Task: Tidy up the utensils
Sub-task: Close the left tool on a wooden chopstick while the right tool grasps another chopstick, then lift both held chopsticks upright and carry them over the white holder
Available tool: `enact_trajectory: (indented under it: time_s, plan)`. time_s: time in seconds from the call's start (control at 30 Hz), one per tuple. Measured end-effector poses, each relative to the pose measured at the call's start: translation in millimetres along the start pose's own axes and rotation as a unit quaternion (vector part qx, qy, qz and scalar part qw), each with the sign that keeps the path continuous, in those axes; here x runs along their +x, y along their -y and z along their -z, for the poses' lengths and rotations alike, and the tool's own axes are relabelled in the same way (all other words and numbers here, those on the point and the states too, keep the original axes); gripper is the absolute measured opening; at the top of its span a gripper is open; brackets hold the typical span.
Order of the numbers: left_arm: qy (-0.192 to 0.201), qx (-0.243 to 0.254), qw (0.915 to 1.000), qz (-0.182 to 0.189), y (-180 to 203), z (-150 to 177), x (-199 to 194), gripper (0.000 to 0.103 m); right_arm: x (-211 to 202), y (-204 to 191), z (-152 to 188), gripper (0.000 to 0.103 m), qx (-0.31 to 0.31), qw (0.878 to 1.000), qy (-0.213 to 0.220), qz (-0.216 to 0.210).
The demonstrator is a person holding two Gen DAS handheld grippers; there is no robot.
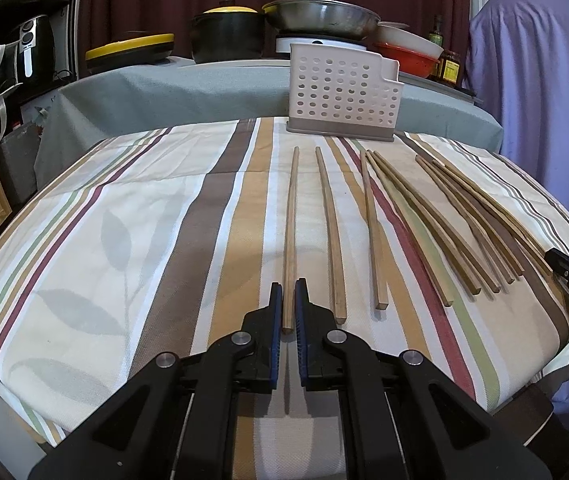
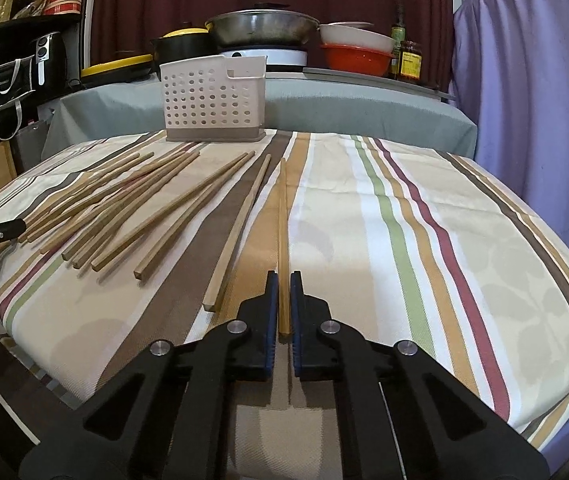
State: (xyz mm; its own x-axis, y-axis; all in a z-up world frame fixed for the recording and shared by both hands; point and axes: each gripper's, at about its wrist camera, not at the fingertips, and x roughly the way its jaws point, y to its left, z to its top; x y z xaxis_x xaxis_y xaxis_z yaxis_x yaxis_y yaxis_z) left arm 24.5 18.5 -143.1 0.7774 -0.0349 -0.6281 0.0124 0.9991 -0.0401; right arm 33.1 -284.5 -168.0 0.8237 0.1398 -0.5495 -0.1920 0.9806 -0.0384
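Both grippers are clamped on wooden chopsticks near the table's front edge: the left gripper [image 1: 288, 294] has its blue-padded black jaws pressed together on the near end of the leftmost chopstick [image 1: 291, 216], and the right gripper [image 2: 283, 292] is closed the same way on the rightmost chopstick [image 2: 283, 216]. Each held stick is a slim, square-sectioned length of pale tan wood, thicker at the near end and tapering toward the far end. Between them, the other chopsticks [image 1: 424, 216] lie fanned on the tablecloth [image 1: 124, 220], some singly, some bunched and overlapping, darker brown toward the right. That cloth is woven, cream with tan, brown, maroon and green stripes and faint leaf prints. At the table's far edge stands a white plastic utensil holder [image 1: 342, 92], boxy, perforated with round holes, on a grey base.
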Motion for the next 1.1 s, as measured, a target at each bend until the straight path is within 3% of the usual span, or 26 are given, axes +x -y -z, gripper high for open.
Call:
enact_trajectory:
  time_s: [0.43,0.9,1.1]
  plan:
    - [0.064,0.003,0.9979,-0.008,4,-19,-34,0.007,-39,-3,-35,0.006,-0.005,0.998,0.065,0.01]
    - [0.171,0.001,0.9851,-0.021,-2,-72,-94,0.007,-83,-1,-98,0.006,-0.016,0.987,0.159,0.019]
    - [0.195,-0.01,0.9806,-0.017,-9,-99,-109,0.007,-92,2,-126,0.006,-0.02,0.981,0.19,0.022]
